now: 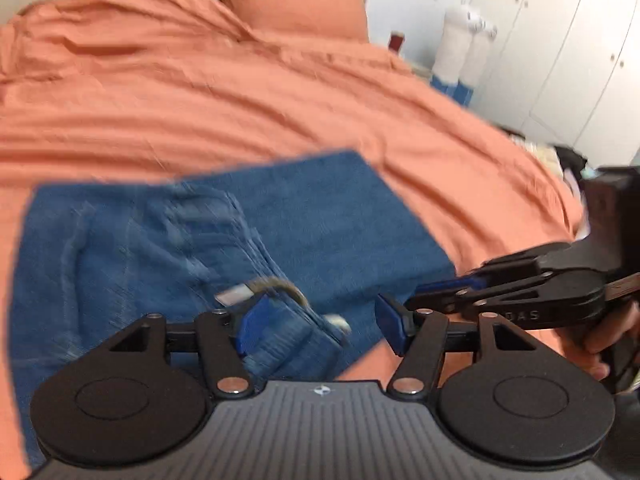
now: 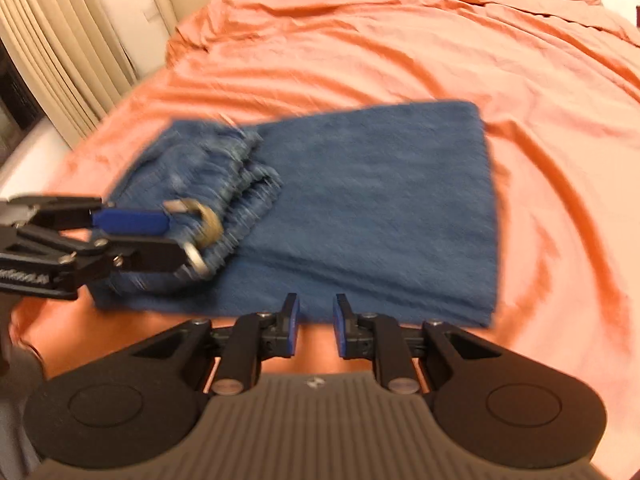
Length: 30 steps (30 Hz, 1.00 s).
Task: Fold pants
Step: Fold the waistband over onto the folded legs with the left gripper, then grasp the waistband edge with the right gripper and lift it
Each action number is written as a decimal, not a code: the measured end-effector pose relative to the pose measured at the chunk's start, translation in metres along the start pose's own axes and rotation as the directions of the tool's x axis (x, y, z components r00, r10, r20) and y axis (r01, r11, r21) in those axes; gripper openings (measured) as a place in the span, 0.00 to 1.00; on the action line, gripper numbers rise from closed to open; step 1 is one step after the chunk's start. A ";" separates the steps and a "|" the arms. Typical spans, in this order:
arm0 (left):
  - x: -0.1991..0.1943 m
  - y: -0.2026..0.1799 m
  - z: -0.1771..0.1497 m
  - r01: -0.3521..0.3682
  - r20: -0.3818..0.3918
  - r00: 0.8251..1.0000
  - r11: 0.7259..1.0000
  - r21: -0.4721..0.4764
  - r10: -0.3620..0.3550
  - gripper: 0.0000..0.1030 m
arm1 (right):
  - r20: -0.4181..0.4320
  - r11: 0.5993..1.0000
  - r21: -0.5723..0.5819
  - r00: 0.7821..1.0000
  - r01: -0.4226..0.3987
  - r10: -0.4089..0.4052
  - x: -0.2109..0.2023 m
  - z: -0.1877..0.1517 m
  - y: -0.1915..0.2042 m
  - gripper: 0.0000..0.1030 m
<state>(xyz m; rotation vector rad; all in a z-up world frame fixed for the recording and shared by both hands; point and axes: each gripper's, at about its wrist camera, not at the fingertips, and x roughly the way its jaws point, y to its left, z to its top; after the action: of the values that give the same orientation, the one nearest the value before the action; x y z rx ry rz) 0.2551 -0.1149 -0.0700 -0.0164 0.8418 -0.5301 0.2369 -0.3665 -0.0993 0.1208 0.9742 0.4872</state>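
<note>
Lying folded on an orange bed (image 2: 360, 40), blue pants (image 2: 380, 208) were blurred. Left gripper (image 1: 320, 316) gaped wide over the waistband, gripping nothing. Right gripper (image 2: 316, 320) stood narrow and empty at the near edge.

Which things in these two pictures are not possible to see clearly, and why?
- Left wrist view: the waistband label on the jeans is smeared by motion blur; its text is unreadable.
- Left wrist view: the hand holding the right claw is cut off by the picture's edge.
- Right wrist view: the left claw covers part of the waistband.
- Both views: the layers under the folded jeans are hidden by the top layer.
</note>
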 end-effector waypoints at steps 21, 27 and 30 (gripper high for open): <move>-0.052 0.168 -0.016 -0.195 0.108 0.968 0.953 -0.234 0.224 0.59 | 0.084 0.930 0.293 0.975 -0.222 0.206 0.120 0.093 0.037 0.08; -0.048 0.159 -0.007 -0.151 0.122 0.975 0.960 -0.237 0.183 0.58 | 0.220 0.886 0.256 0.916 -0.386 0.336 0.045 0.085 0.056 0.06; -0.032 0.156 -0.003 -0.169 0.064 0.980 0.959 -0.228 0.188 0.58 | 0.190 0.906 0.281 0.944 -0.315 0.269 0.045 0.075 0.050 0.06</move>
<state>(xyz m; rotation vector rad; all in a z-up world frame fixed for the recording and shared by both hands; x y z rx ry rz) 0.3043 0.0362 -0.0841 -0.1653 0.8066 -0.2615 0.3023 -0.2933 -0.0757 0.5863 0.8840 0.5897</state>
